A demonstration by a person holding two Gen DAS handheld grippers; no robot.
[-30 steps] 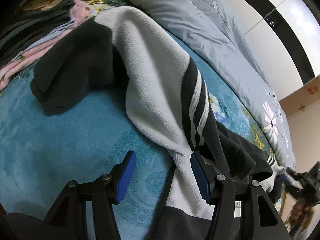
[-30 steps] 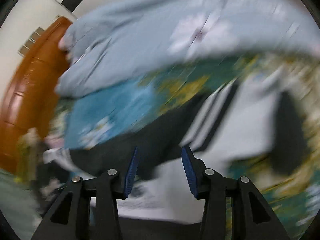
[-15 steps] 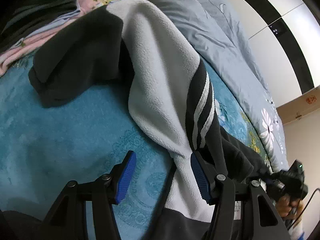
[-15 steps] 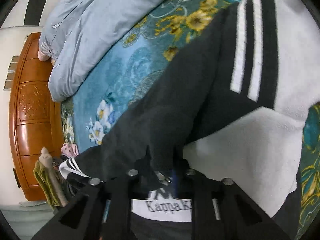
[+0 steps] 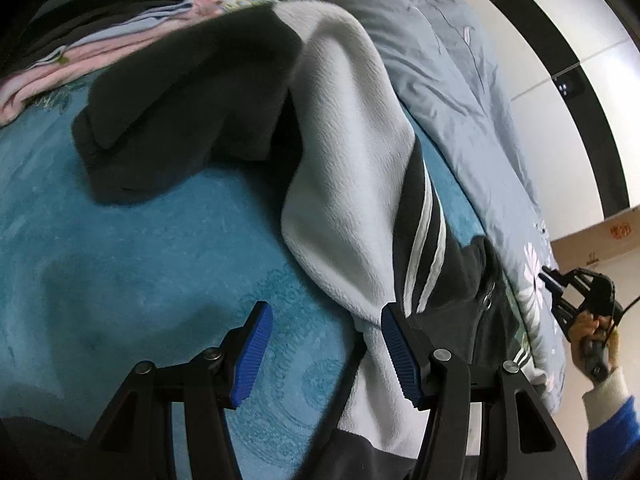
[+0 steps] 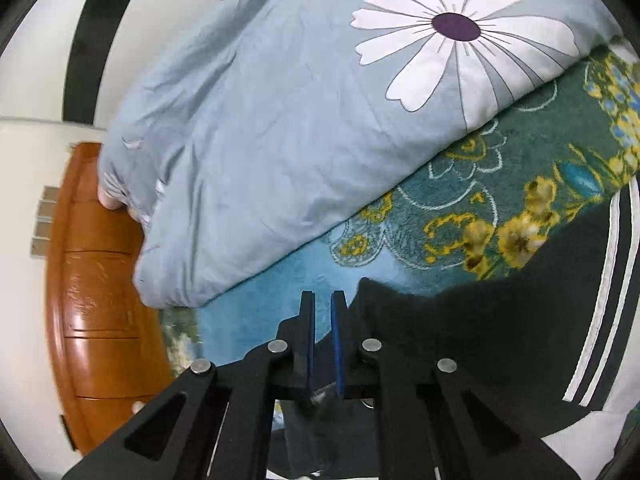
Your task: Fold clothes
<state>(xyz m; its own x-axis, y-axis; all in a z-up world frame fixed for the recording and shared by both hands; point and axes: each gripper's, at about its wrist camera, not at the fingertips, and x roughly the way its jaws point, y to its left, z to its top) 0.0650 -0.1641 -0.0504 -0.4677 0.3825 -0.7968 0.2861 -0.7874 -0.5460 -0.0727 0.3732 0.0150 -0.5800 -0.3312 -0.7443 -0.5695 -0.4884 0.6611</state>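
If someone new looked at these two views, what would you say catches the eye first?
Probably the black and pale grey fleece jacket with white stripes, draped in a ridge over the teal floral blanket, with the open left gripper at its lower edge. In the right wrist view, the big white daisy on the grey-blue quilt stands out above the nearly shut right gripper.

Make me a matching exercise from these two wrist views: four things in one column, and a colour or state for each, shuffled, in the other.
Things:
1. left gripper
2. right gripper
3. quilt
4. headboard

States or colours:
A. pale blue with a big white flower
B. fingers wide apart, one blue pad against the black and white jacket
C. polished orange-brown wood
D. fingers nearly together, dark cloth caught at their base

Pairs: 1-B, 2-D, 3-A, 4-C
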